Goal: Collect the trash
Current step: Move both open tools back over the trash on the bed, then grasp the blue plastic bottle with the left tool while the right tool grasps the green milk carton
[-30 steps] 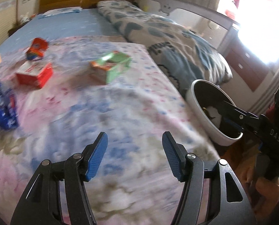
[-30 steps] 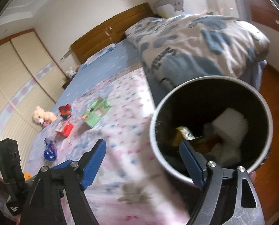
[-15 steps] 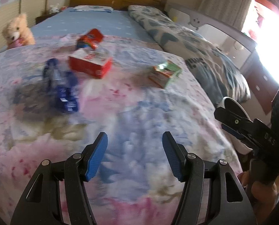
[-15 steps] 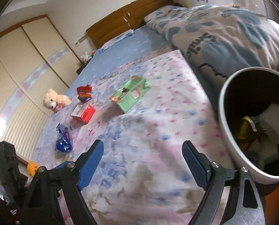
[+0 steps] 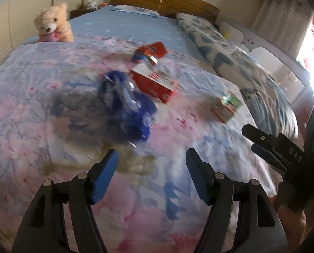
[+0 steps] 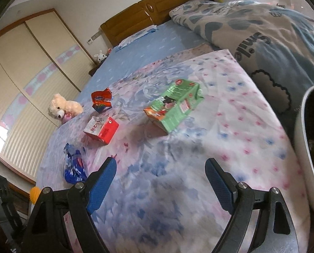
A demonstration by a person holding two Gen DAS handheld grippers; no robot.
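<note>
Trash lies on the flowered bedspread. A crumpled blue plastic wrapper (image 5: 125, 105) lies just ahead of my open, empty left gripper (image 5: 150, 164); it also shows in the right wrist view (image 6: 73, 164). Beyond it are a red and white carton (image 5: 154, 82) (image 6: 101, 129), a red snack bag (image 5: 150, 51) (image 6: 101, 100) and a green carton (image 5: 227, 105) (image 6: 174, 106). My right gripper (image 6: 160, 175) is open and empty, above the bedspread, short of the green carton. The white trash bin (image 6: 304, 147) stands at the bed's right edge with some trash inside.
A teddy bear (image 5: 52, 24) (image 6: 63, 107) sits at the bed's far left. A folded blue-patterned duvet (image 6: 262, 31) lies along the right side. Wooden headboard (image 5: 163, 0) at the back, sliding wardrobe doors (image 6: 19, 80) on the left.
Both grippers have swung left, away from the bin and over the bed. The left gripper has come closer to the blue wrapper. The bin has slid to the right edge of the right wrist view.
</note>
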